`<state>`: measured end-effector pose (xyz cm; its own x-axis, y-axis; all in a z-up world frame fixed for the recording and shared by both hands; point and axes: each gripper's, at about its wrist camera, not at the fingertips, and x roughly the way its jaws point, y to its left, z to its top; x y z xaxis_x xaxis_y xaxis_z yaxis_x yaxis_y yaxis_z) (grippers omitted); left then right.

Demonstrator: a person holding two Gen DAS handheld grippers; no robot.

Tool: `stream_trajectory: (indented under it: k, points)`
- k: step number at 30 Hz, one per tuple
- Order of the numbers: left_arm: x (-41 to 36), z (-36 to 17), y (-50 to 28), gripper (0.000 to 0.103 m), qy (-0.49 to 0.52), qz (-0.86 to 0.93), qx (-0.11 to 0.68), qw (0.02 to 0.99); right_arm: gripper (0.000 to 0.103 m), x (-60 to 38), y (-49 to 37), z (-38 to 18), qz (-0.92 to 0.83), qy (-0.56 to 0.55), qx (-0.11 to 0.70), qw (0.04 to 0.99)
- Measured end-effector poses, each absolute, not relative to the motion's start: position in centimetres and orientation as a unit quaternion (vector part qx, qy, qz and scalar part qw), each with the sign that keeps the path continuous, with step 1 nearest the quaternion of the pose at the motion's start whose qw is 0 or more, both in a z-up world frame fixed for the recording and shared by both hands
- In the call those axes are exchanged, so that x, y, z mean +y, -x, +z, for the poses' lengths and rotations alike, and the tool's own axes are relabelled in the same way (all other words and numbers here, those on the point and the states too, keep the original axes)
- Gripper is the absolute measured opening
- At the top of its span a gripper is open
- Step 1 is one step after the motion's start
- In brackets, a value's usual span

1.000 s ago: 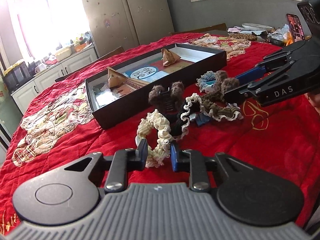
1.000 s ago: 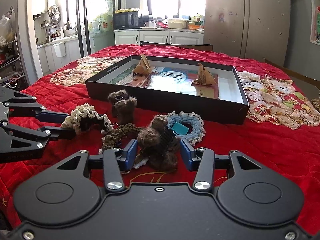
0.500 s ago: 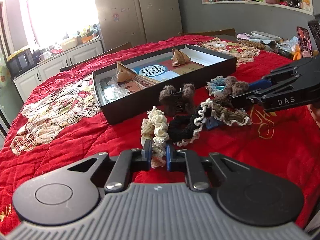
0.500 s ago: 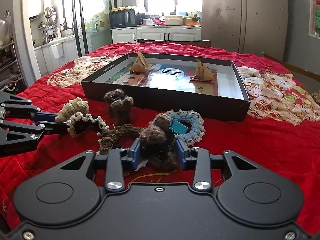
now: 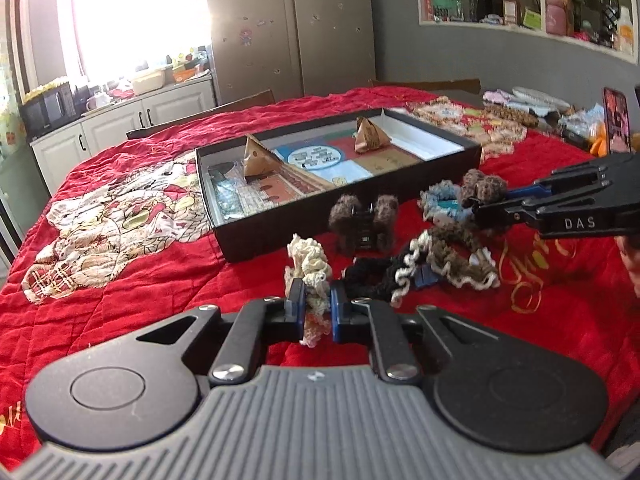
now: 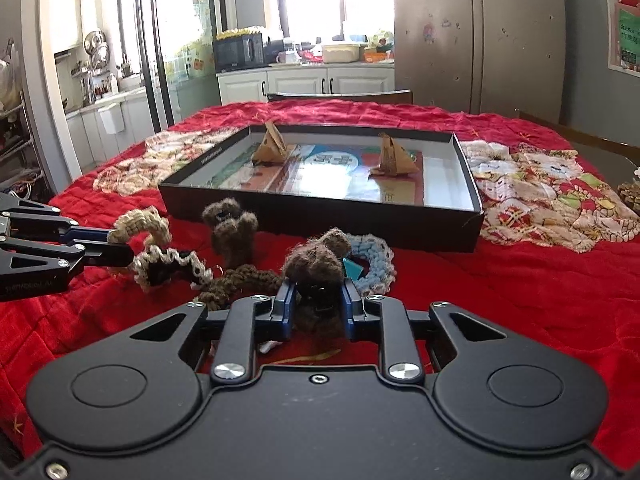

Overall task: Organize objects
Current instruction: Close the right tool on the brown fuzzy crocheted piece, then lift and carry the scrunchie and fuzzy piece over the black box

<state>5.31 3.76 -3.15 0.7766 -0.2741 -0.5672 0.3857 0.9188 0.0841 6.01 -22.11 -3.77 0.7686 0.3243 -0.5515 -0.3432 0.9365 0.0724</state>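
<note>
Scrunchies (image 5: 310, 268) just before tray wall (image 5: 280, 232)

Red quilted cover (image 6: 500, 300) spread over the table, with pale patchwork panels. Behind it, a tall grey refrigerator (image 6: 476, 36) dotted with small magnets. White base cabinets (image 6: 320, 82) under a bright window; black microwave (image 6: 238, 51) on the counter. Phone (image 5: 617, 125) standing upright at the table's far right. Recessed wall shelf (image 5: 532, 0) crowded with small items.

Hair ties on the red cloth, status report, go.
Left claw shut on cream scrunchie. Right claw, just closing, shut on brown fuzzy clip. Black box ahead, unobstructed.
</note>
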Motion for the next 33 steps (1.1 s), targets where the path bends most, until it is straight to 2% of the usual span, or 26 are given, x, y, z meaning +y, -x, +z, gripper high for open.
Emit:
stream_trajectory:
  k: [16,33]
  points:
    - [2.2,1.0,-7.2,0.014,-0.082,-0.189,0.232,0.951,0.022,-22.4,-7.3,0.4,0.175,0.029,0.240,0.954]
    - [-1.0,3.7,-13.1,0.015,-0.066,-0.195,0.208,0.956,0.022,-22.8,-14.5,4.2,0.141,0.033,0.207,0.968]
